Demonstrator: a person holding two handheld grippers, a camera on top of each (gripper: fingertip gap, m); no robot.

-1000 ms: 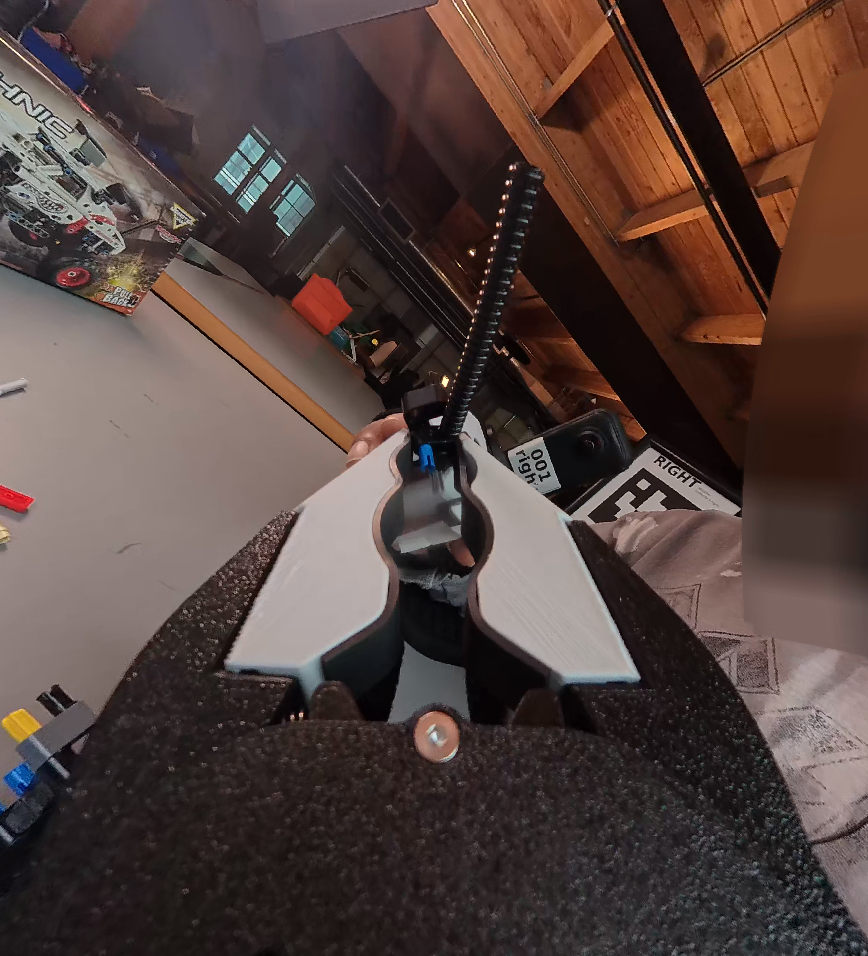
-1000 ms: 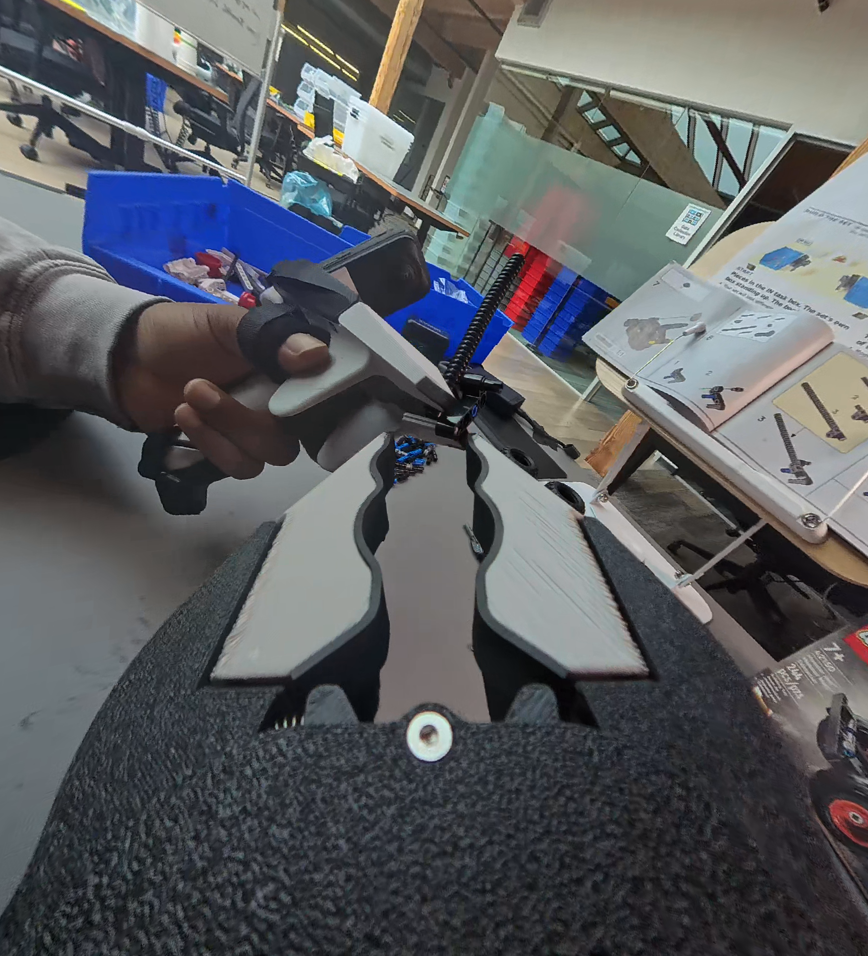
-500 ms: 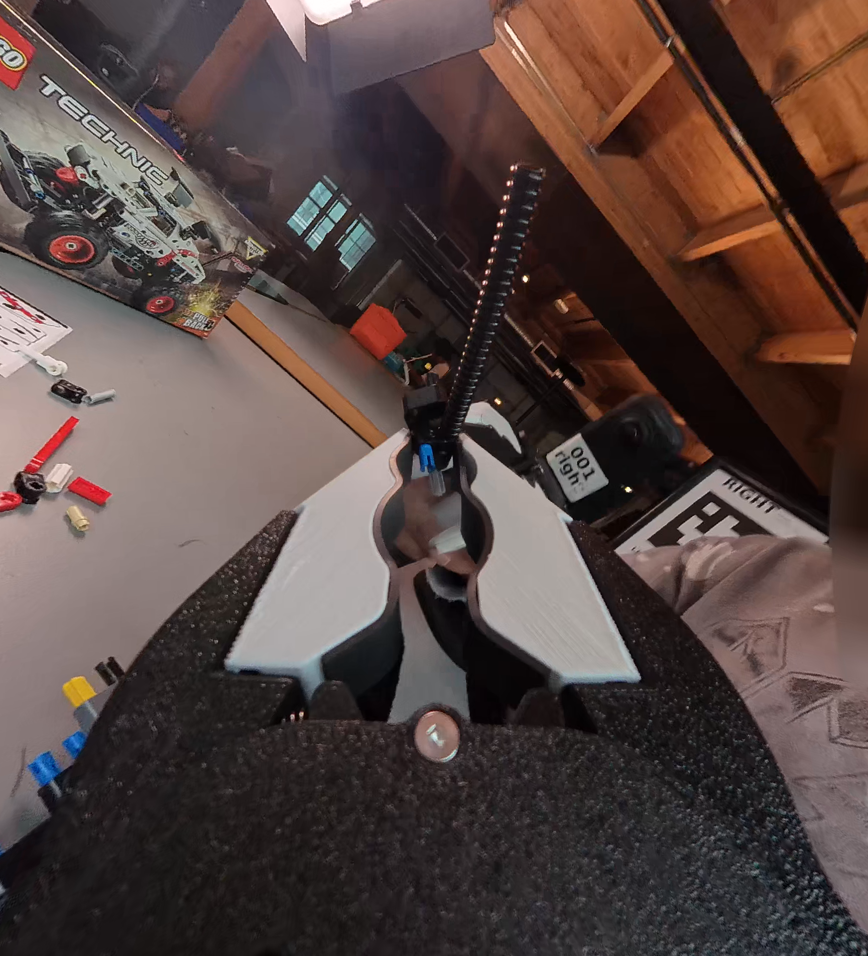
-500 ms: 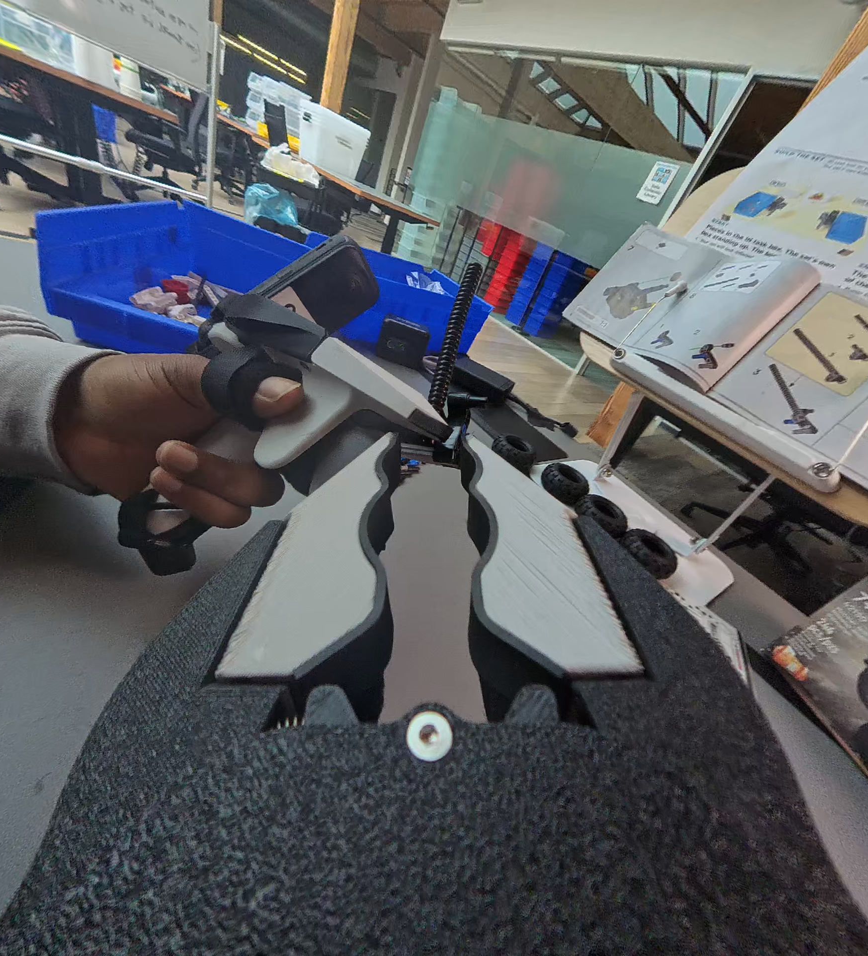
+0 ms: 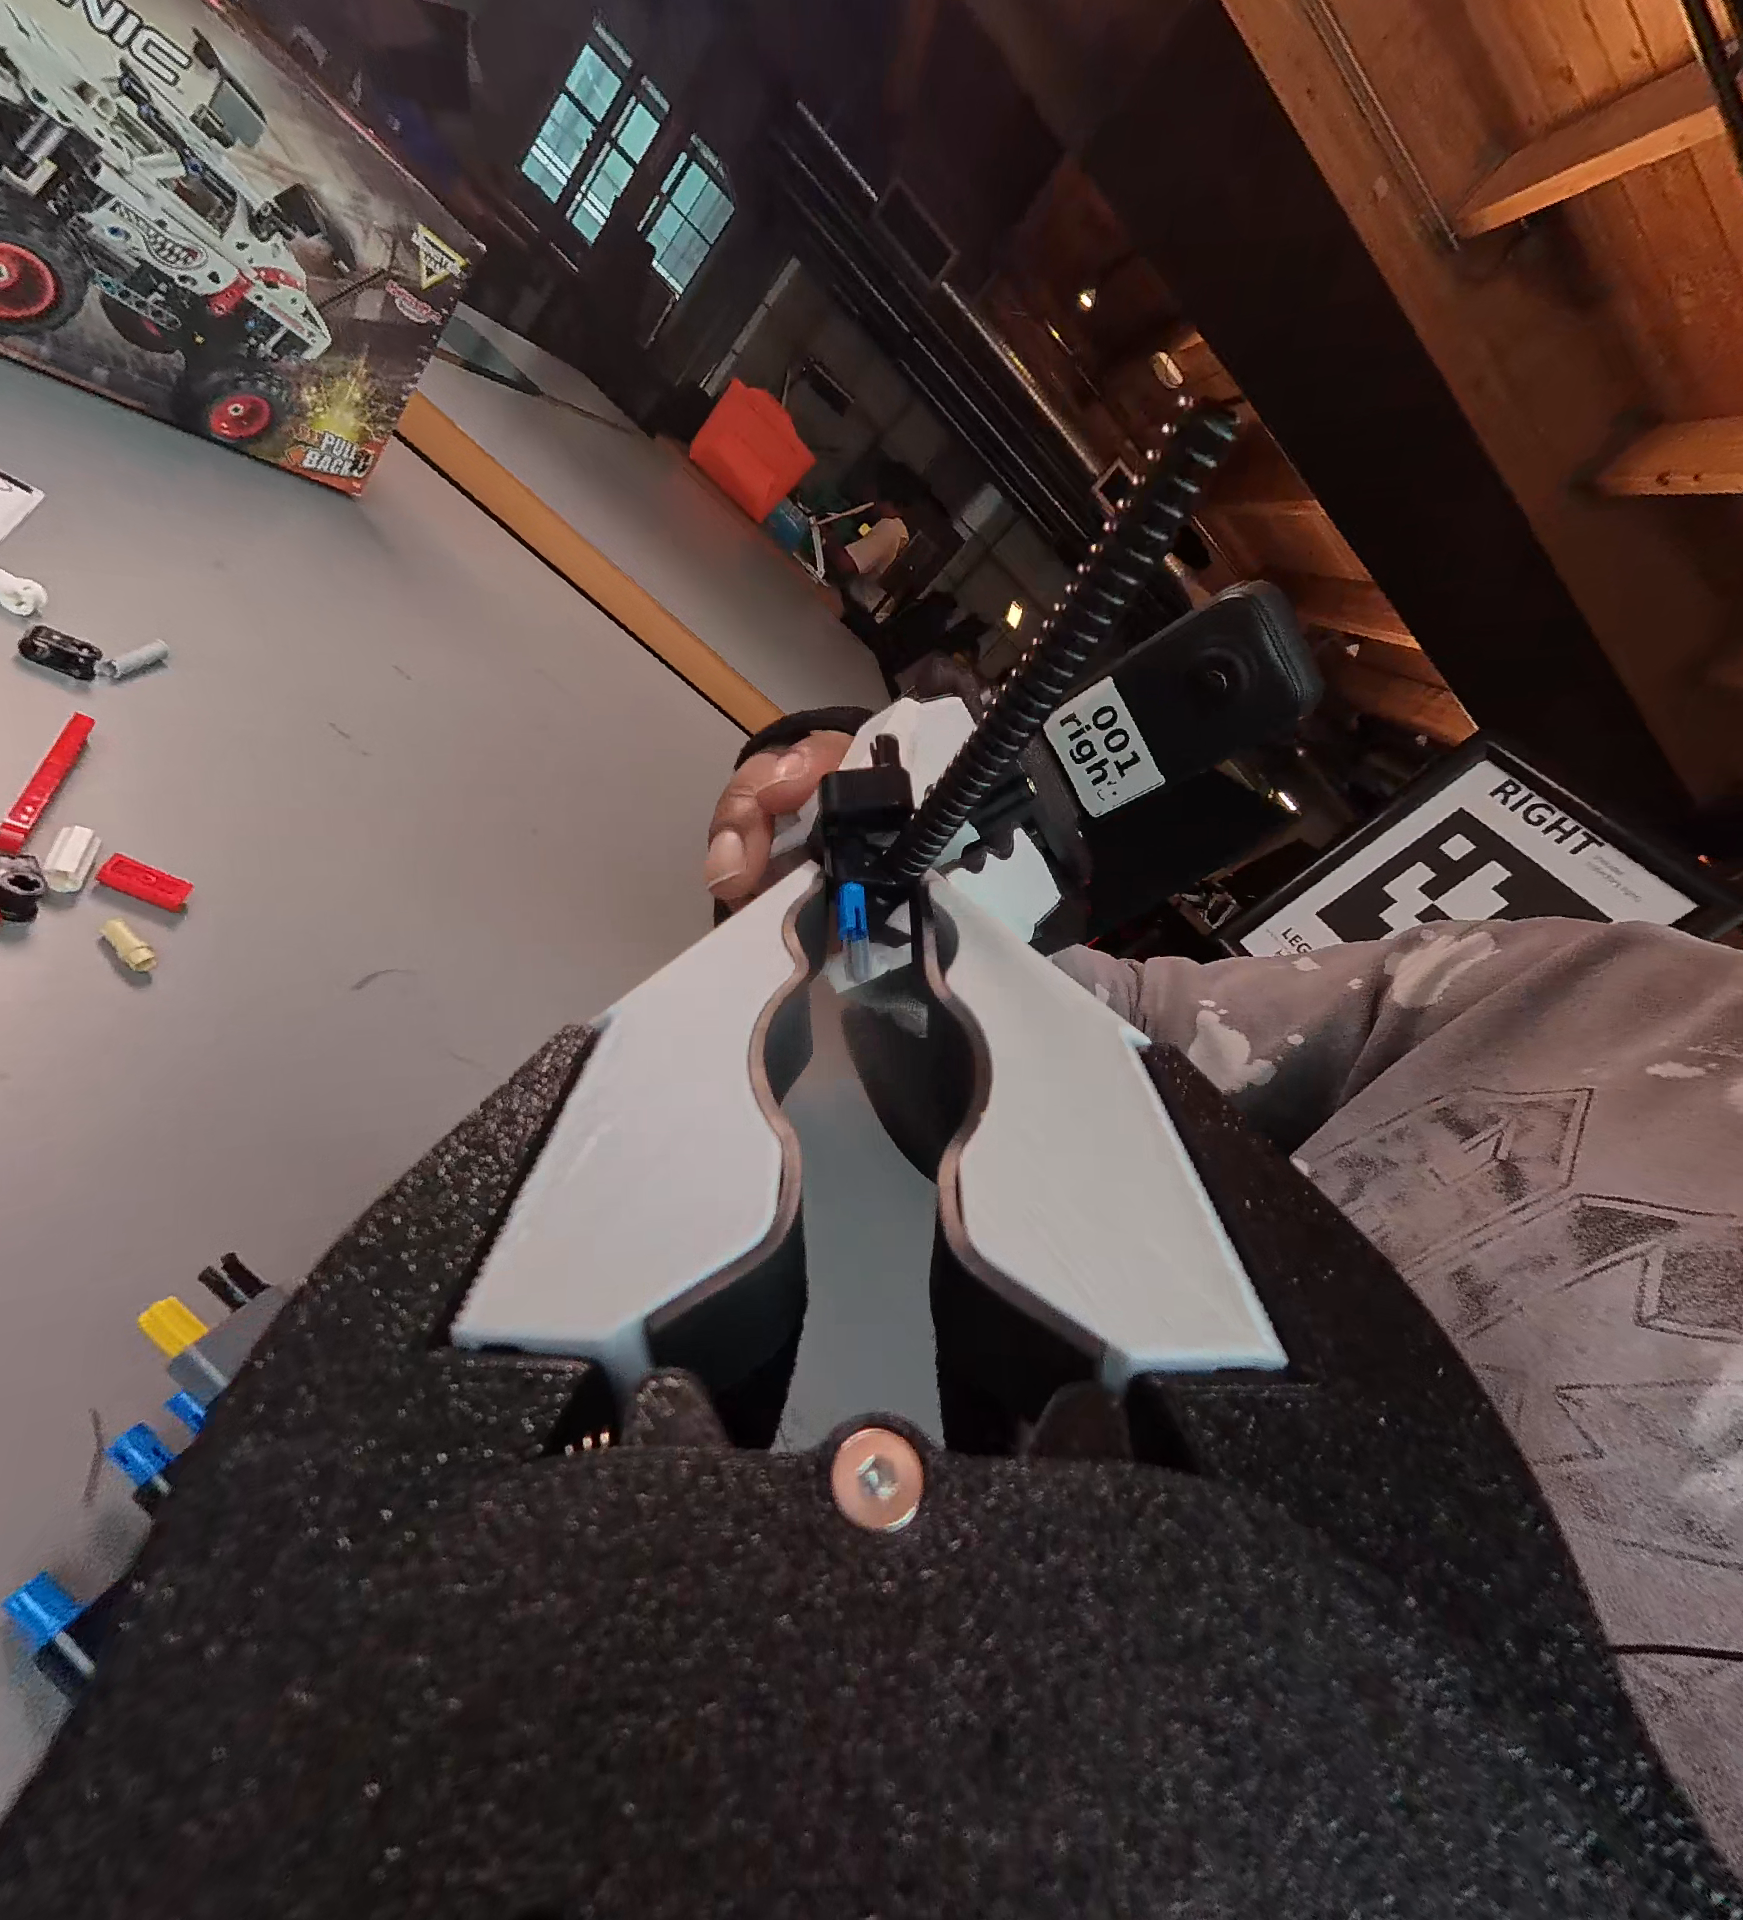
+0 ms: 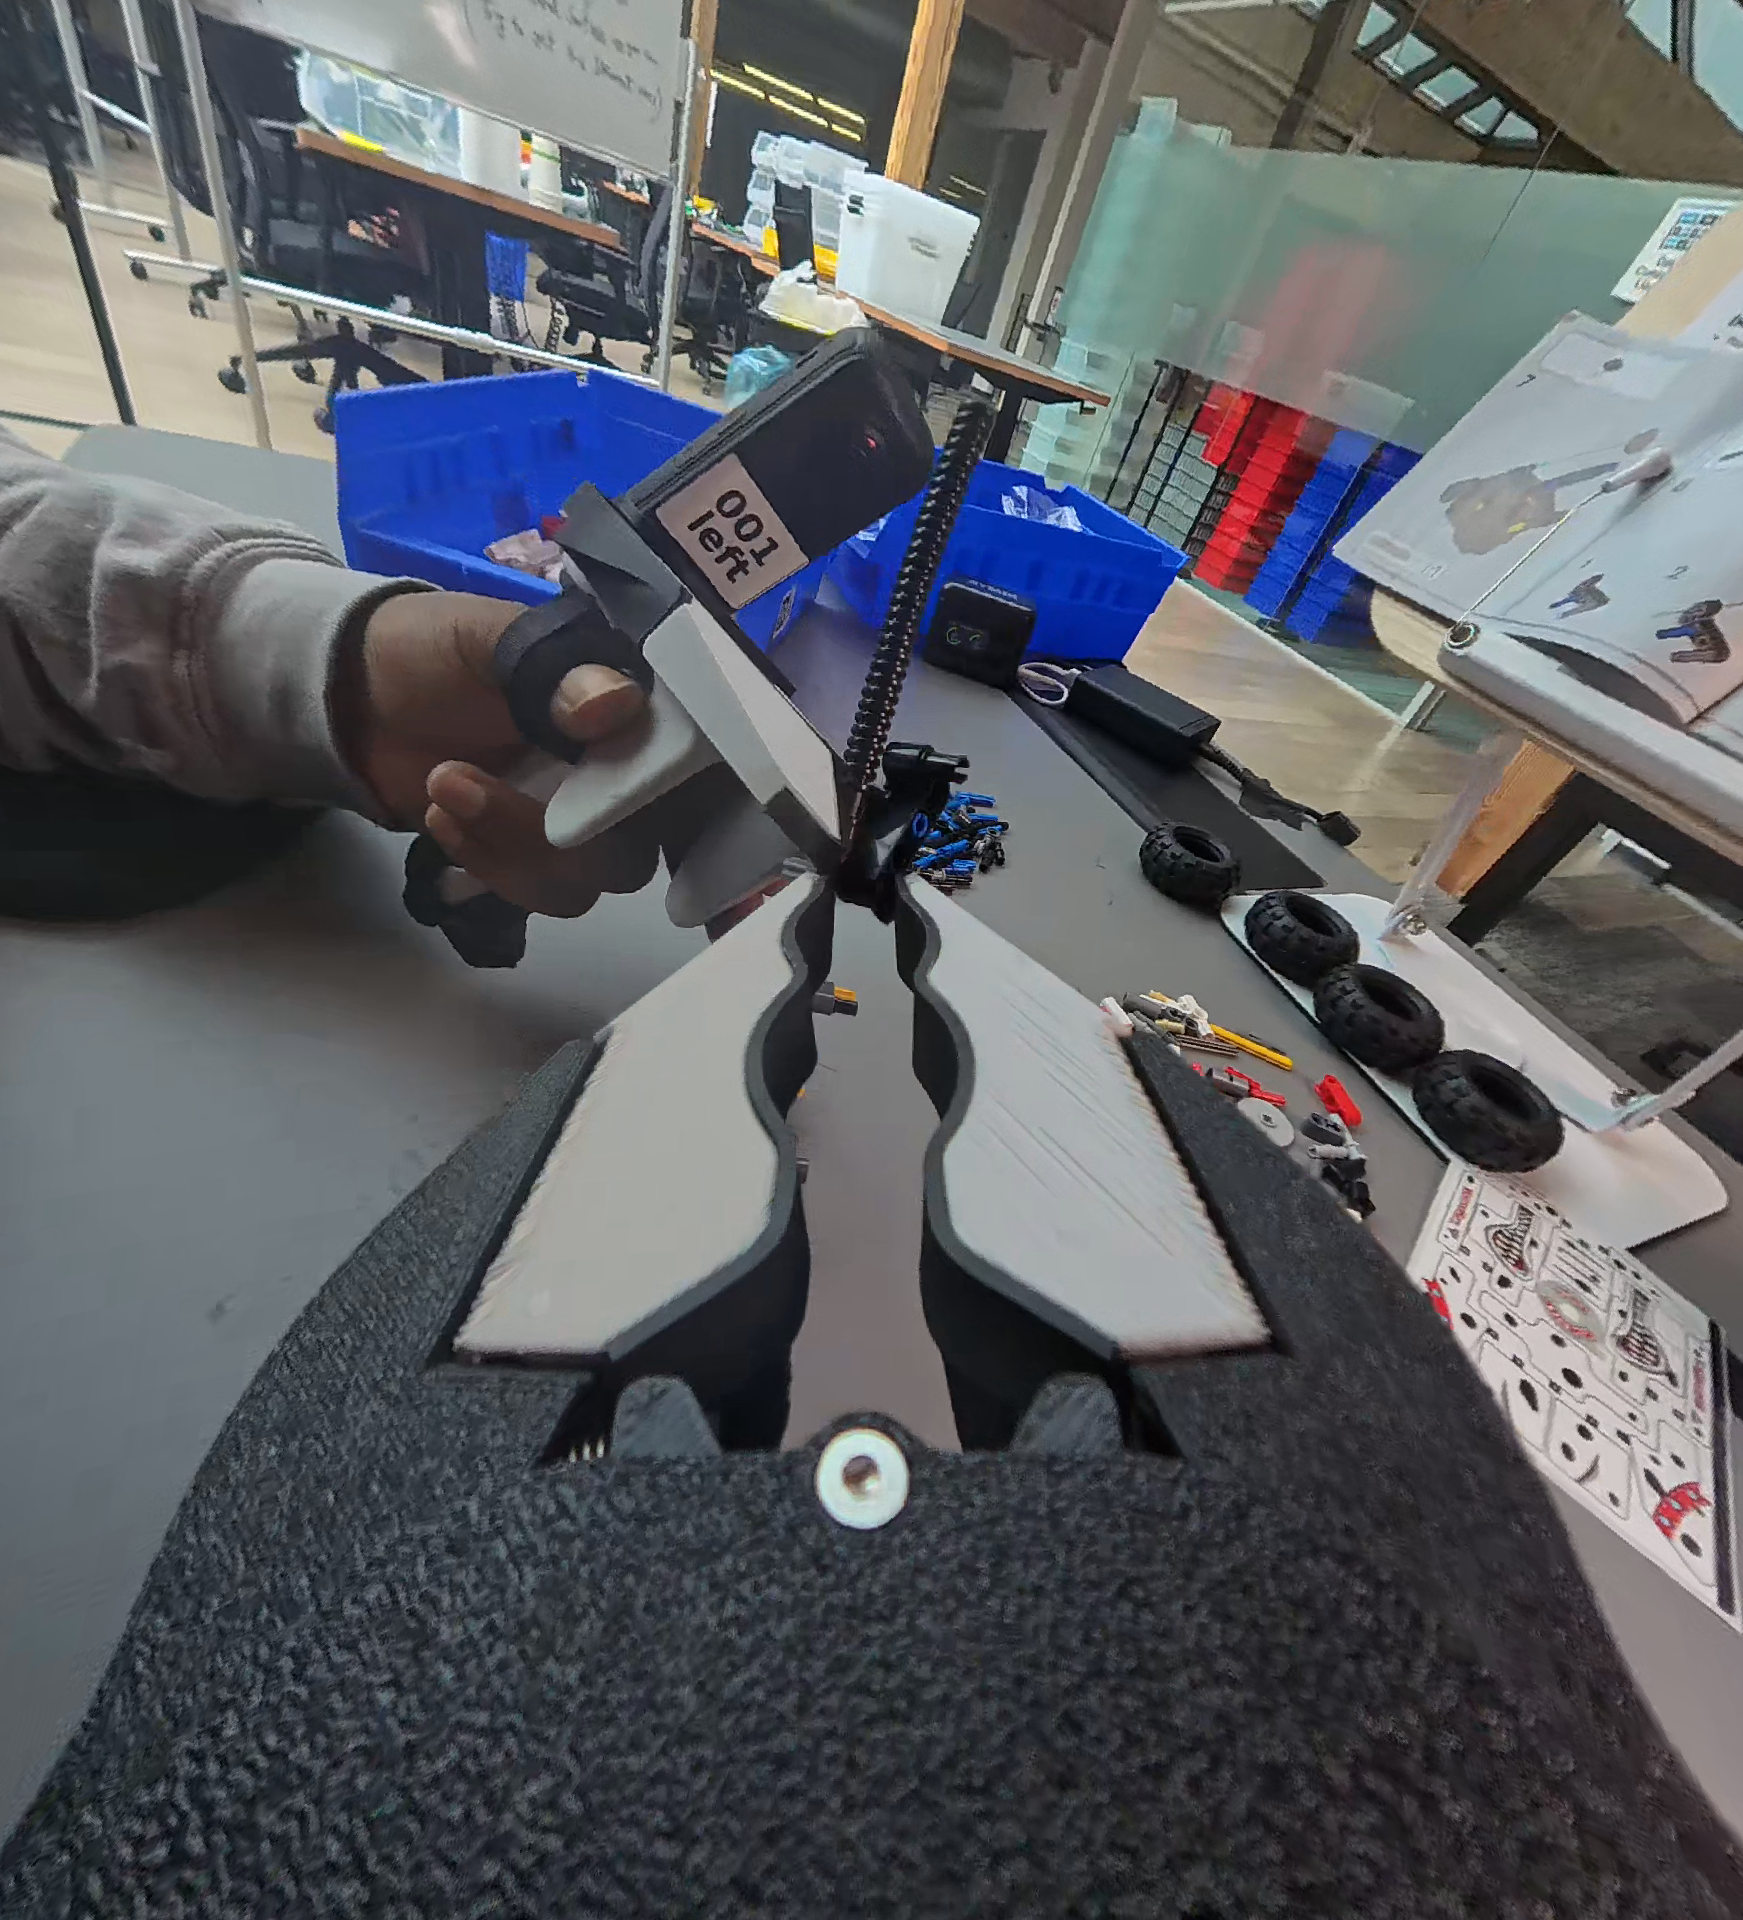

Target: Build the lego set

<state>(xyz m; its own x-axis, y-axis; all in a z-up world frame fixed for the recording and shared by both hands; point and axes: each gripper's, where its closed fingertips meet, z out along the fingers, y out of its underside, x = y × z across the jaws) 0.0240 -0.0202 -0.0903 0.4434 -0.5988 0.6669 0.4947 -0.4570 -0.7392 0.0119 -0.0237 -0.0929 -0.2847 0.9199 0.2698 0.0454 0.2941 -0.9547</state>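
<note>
Over the last second the right claw (image 6: pixel 862 894) tipped downward, so more of the surface (image 6: pixel 223 1091) came into its view: four black tyres (image 6: pixel 1376 1013), scattered small pieces (image 6: pixel 1251 1081) and a sticker sheet (image 6: pixel 1594 1351) appeared. The black ribbed hose (image 6: pixel 908 613), which had leaned to the right, stood nearly upright in that view. In the left wrist view, the hose (image 5: pixel 1064 655) leaned further right, and the right claw's camera (image 5: pixel 1189 696) drew closer behind it.

I can see print on several things: the set's box (image 5: pixel 150 249), white camera stickers (image 5: pixel 1101 753) (image 6: pixel 732 545), a black-and-white marker card (image 5: pixel 1469 894), the whiteboard (image 6: pixel 534 62), instruction pages (image 6: pixel 1615 540) and a sticker sheet (image 6: pixel 1584 1351).
</note>
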